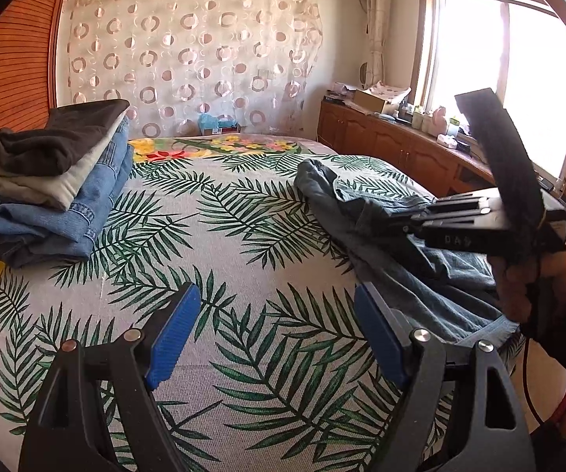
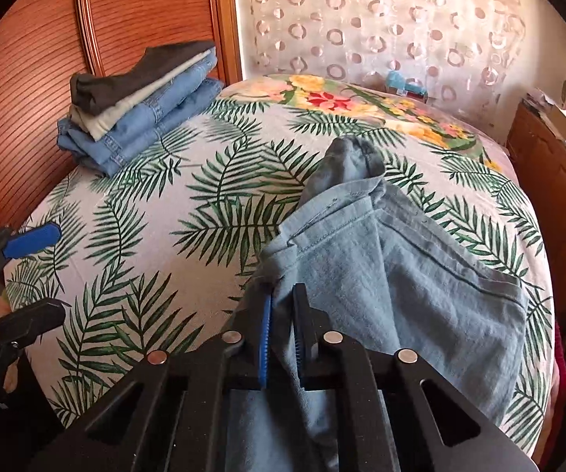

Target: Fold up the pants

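**Pants pinched at one edge, the rest left in a heap**

The grey-blue pants (image 2: pixel 381 275) are seen crumpled on the right side of the bed (image 1: pixel 243 354), on the leaf-print cover, with one leg end bunched up toward the far side. An edge of the cloth is clamped by the right gripper (image 2: pixel 281 338), whose blue pads are drawn almost together with only the thin fabric pinched between them. The left gripper (image 1: pixel 279 334) is held wide apart above bare bedcover, with nothing in it and no cloth touched.

Several risks can be judged from here. Only a narrow bite of fabric is held, so the cloth may be pulled out of the pads if it is tugged sharply or dragged against the cover. More than one layer may have been caught, which cannot be told from these views; if so, the pants would be lifted twisted rather than spread flat. With just one point held, the rest is likely to be dragged in a lump. A wide sweep could also disturb the stack of folded clothes (image 1: pixel 58 181) at the far left corner.
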Motion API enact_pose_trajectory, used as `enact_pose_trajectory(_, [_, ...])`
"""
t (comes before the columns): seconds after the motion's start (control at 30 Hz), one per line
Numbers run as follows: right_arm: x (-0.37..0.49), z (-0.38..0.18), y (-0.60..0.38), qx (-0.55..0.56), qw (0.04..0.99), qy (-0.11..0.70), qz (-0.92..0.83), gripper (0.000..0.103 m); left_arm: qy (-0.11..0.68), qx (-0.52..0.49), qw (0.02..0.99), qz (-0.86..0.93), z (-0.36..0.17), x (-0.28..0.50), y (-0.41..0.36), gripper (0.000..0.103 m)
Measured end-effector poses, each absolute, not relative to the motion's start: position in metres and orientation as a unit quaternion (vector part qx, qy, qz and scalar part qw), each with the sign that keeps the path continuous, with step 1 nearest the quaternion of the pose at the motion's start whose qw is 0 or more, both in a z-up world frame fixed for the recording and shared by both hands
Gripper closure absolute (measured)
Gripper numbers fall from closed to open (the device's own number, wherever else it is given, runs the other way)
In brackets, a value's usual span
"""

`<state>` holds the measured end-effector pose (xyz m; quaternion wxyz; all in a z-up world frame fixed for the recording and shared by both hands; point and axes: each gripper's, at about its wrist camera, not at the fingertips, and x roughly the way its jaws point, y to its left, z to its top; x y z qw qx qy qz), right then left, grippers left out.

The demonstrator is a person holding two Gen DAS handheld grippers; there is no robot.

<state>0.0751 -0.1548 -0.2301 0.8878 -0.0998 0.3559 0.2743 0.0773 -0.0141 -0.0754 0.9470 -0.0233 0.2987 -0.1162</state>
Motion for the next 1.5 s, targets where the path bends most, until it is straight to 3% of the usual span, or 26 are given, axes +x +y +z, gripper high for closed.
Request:
enact_pose_trajectory(0.3, [0.074,-0.200,-0.201,-0.072,0.914,0.321,0.239,0.097,0.299,-0.021,0.946,-0.119,-0.076,0.077,-0.015,0.022])
enact_pose_trajectory(0.7, [0.107,-0.206,-0.241,-0.050,0.923,0.344,0.165,0.097,0.308,-0.013,0.942,-0.131,-0.078,0.079,-0.022,0.022])
enact_pose_trajectory(0.73, [0.108,-0.206,-0.243,-0.045,0.924,0.344,0.160,0.096,0.310,-0.012,0.941,-0.133,-0.078,0.080,-0.023,0.022])
enact_pose_trajectory(0.8, [0.111,-0.207,-0.247,-0.037,0.926,0.347,0.147,0.078,0.317,-0.009,0.937,-0.143,-0.079,0.084,-0.027,0.022])
enact_pose_trajectory(0.83, [0.112,-0.208,-0.249,-0.031,0.926,0.346,0.145,0.077,0.323,-0.005,0.934,-0.150,-0.080,0.086,-0.029,0.022])
enact_pose_trajectory(1.5, [0.141,-0.240,-0.220,-0.098,0.894,0.403,0.169,0.077,0.370,0.057,0.904,-0.206,-0.090,0.117,-0.083,0.022])
